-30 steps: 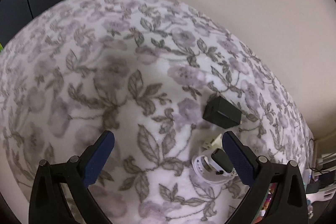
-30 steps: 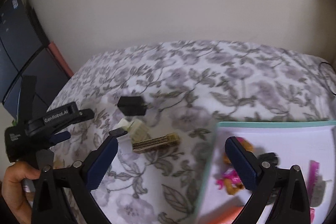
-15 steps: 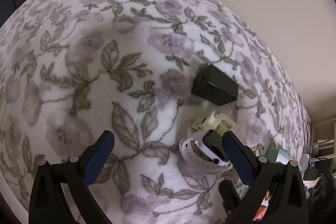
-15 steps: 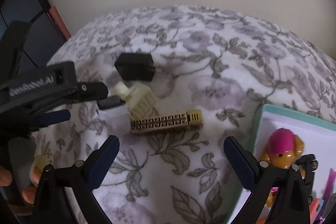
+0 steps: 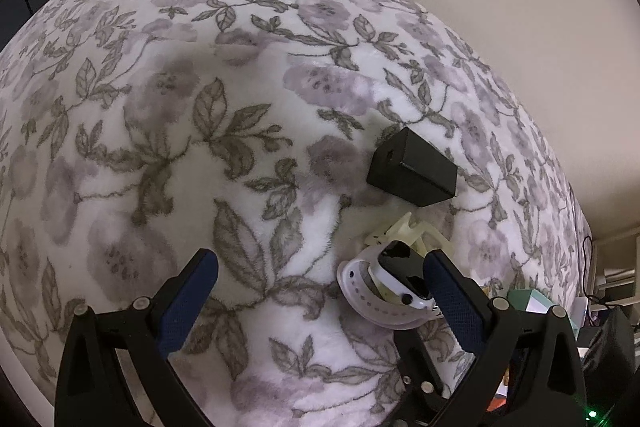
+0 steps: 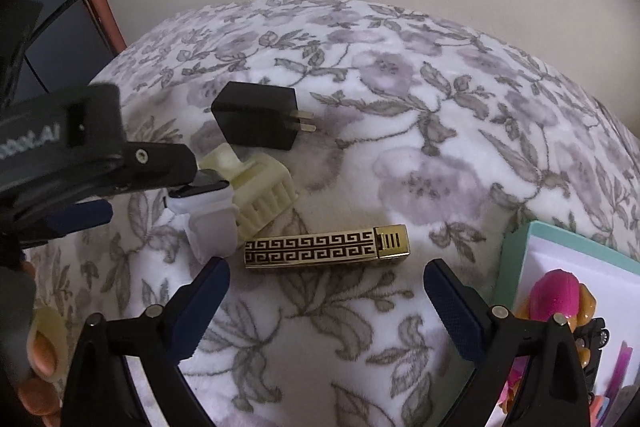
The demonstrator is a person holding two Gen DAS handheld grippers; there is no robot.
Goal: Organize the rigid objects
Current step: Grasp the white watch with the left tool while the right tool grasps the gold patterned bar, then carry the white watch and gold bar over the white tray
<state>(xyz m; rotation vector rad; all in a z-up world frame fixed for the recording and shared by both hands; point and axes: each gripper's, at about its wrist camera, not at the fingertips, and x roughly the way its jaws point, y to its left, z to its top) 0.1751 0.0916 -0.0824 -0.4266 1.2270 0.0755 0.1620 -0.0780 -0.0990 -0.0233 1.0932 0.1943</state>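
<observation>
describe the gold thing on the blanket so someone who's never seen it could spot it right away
On the floral blanket, left of the teal-rimmed tray, four small items sit clustered. The gold lighter lies flat at the near edge, just ahead of the right gripper. Unlike the black charger, cream hair claw and white watch, it is a slim gold bar with a black key pattern.

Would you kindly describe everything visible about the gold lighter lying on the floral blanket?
The lighter is a slim rectangular bar with a shiny, metal-looking gold finish. A black Greek-key pattern covers most of its length; the plain cap at its right end has three dark slots. It lies flat and crosswise on the blanket, just ahead of the open right gripper, touching nothing else, with the cream hair clip close by.
</observation>
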